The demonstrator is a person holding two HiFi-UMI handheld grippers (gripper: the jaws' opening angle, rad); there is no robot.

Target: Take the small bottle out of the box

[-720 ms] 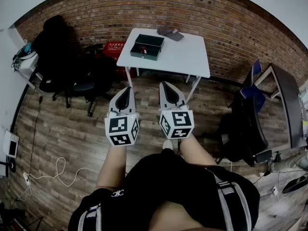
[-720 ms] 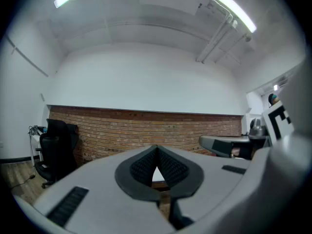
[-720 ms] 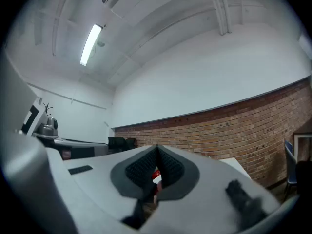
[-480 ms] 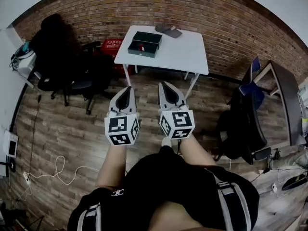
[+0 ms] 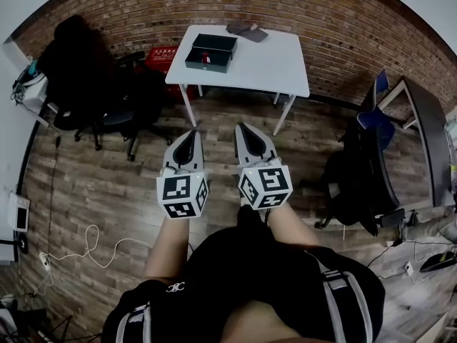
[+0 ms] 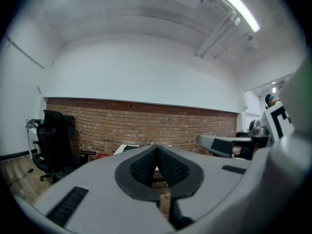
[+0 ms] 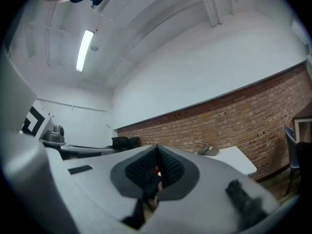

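Person stands on a wood floor (image 5: 107,191), facing a white table (image 5: 268,66) set against a brick wall (image 5: 300,13).

Left gripper (image 5: 190,131): claw closed, pads pressed together, nothing between them. It is held level or a touch nose-down, over the floor, well short of the table.

Right gripper (image 5: 241,126): claw also closed, pads meeting at the tip, empty. It is held level, just beside the left one, tips pointing toward the table. In the right gripper view a speck of red shows through the slot below the pads; it lies far off, not in the grip.

Box (image 5: 207,66): dark green, open on top, on the left part of the table near its left edge. Bottle (image 5: 205,57): small, red, lying inside the box, too small to make out its cap or label. Neither gripper is near it.

A dark flat item (image 5: 247,30) sits at the back edge of the table, apart from the box; what it is I cannot tell. A red crate (image 5: 163,53) is on the floor by the wall, just left of the table.

Black office chairs (image 5: 93,84) stand at left, another chair (image 5: 360,184) at right beside a dark desk (image 5: 425,148). A white cable (image 5: 89,249) loops on the floor at lower left.
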